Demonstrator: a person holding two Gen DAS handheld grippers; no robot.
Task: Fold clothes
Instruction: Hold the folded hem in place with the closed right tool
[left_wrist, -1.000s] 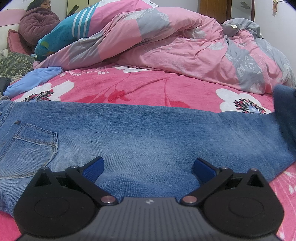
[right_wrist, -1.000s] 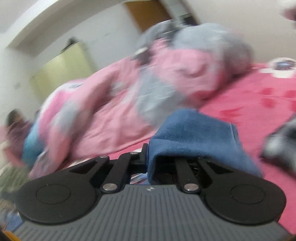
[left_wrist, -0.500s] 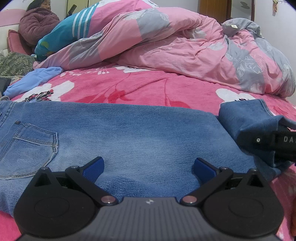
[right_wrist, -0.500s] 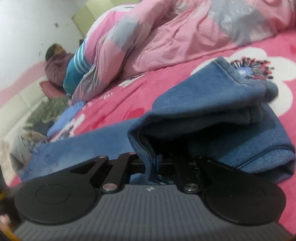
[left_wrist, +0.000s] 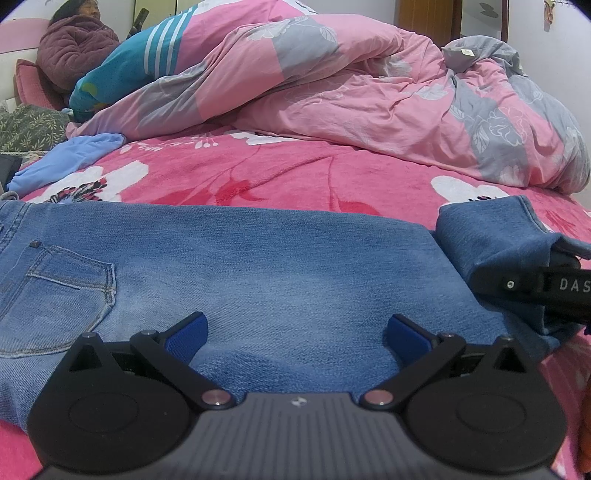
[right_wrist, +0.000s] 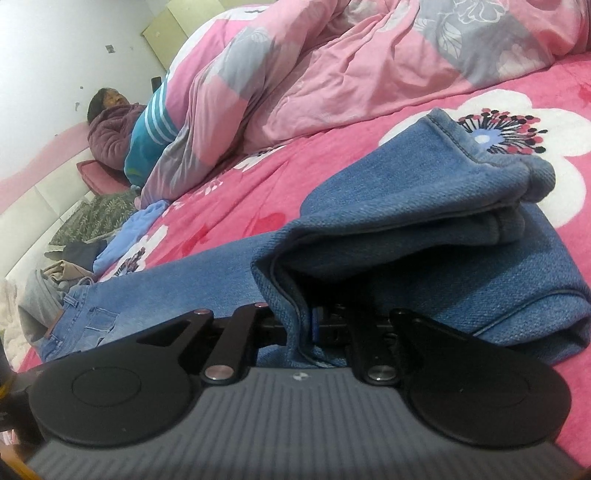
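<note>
A pair of blue jeans (left_wrist: 258, 266) lies flat across the pink flowered bed, back pocket (left_wrist: 55, 291) at the left. My left gripper (left_wrist: 295, 332) hovers open just over the middle of the jeans, its blue pads wide apart with nothing between them. My right gripper (right_wrist: 314, 325) is shut on the hem end of the jeans leg (right_wrist: 424, 221), which is doubled back over the rest of the leg. In the left wrist view that folded leg end (left_wrist: 491, 236) rests at the right with the right gripper's black body (left_wrist: 535, 288) behind it.
A bunched pink and grey duvet (left_wrist: 369, 96) fills the back of the bed. A person in a maroon jacket (left_wrist: 74, 44) lies at the far left. A light blue garment (left_wrist: 66, 158) and other clothes (right_wrist: 55, 284) lie near the left edge.
The right gripper swung in and down with the jeans leg end, laying it back over the leg; it has barely moved in the last half second. The left gripper stayed put.
</note>
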